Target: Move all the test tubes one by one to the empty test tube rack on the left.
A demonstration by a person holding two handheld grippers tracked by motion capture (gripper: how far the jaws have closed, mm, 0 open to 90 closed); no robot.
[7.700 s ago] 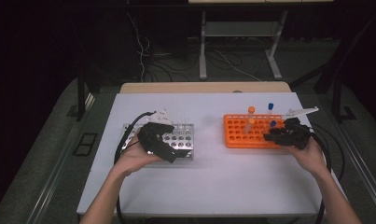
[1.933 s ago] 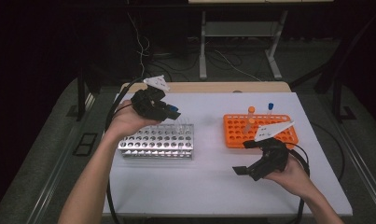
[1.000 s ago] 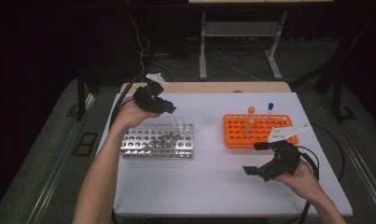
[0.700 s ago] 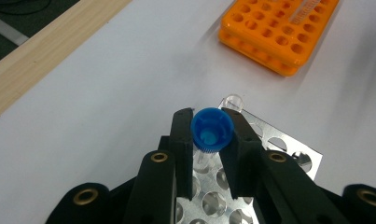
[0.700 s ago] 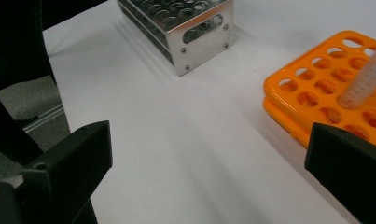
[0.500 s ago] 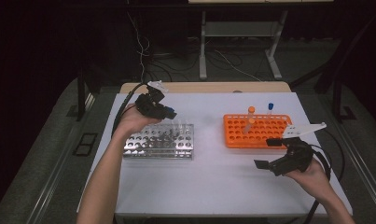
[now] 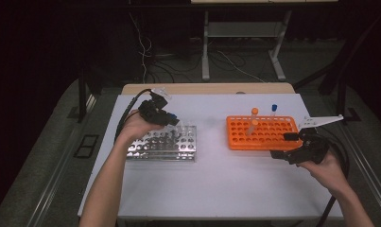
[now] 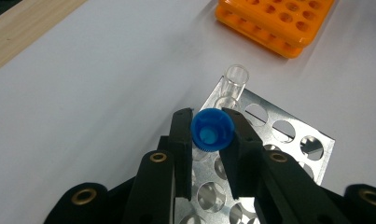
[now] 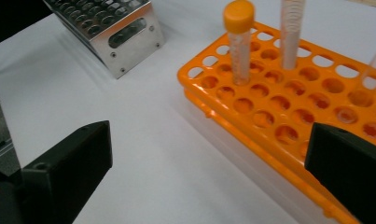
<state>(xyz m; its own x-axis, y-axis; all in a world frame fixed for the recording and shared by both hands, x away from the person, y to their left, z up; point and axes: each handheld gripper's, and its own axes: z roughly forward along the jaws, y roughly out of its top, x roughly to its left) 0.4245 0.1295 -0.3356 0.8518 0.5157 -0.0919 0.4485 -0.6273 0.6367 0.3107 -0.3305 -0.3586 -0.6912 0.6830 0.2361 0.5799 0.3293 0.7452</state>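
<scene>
My left gripper (image 8: 212, 135) clamps a blue-capped tube (image 8: 212, 131) over the metal rack's (image 8: 288, 133) corner, beside a clear tube (image 8: 235, 79). Right gripper (image 9: 209, 172) gapes empty just beside the orange rack (image 9: 288, 116).

Even overhead light falls on the white table (image 7: 235, 179) while the room behind stays dark. Shadows are soft. Close tool jaws blur; the high view is grainy.
</scene>
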